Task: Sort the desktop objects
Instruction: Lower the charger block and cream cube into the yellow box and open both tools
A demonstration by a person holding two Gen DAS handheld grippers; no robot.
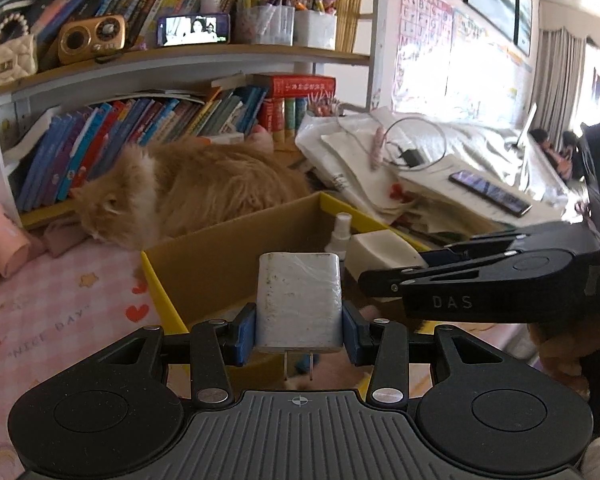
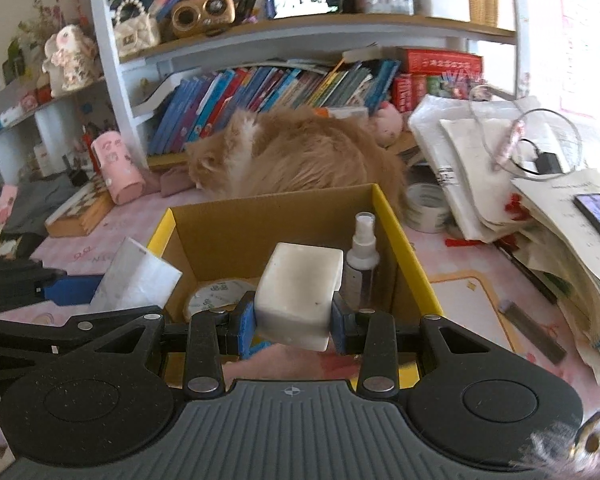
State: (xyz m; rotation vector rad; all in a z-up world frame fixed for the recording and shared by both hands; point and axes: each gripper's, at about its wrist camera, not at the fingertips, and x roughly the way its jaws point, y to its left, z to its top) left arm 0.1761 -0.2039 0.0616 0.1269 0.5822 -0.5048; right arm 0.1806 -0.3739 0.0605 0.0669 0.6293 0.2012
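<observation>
The left gripper (image 1: pixel 299 330) is pinching a white charger plug (image 1: pixel 299 300) by its flat sides, prongs pointing down, near the cardboard box's (image 2: pixel 204 236) left wall, likely for dropping in. The right gripper (image 2: pixel 292 324) is clamping a white block (image 2: pixel 298 294) over the box's front edge, beside a spray bottle (image 2: pixel 362 260) standing at the right wall.

Left gripper (image 1: pixel 299 330): matte black linkage arms, silver round rivets at the pivots, blue finger pads (image 1: pixel 245 334), two round black discs flanking a grey ribbed centre plate with a small crosshair mark. Right gripper (image 2: pixel 292 322): same build, dust specks on the black. Its side, seen from the left wrist, carries pale "DAS" lettering. Skin, probably fingers, shows beneath it.
</observation>
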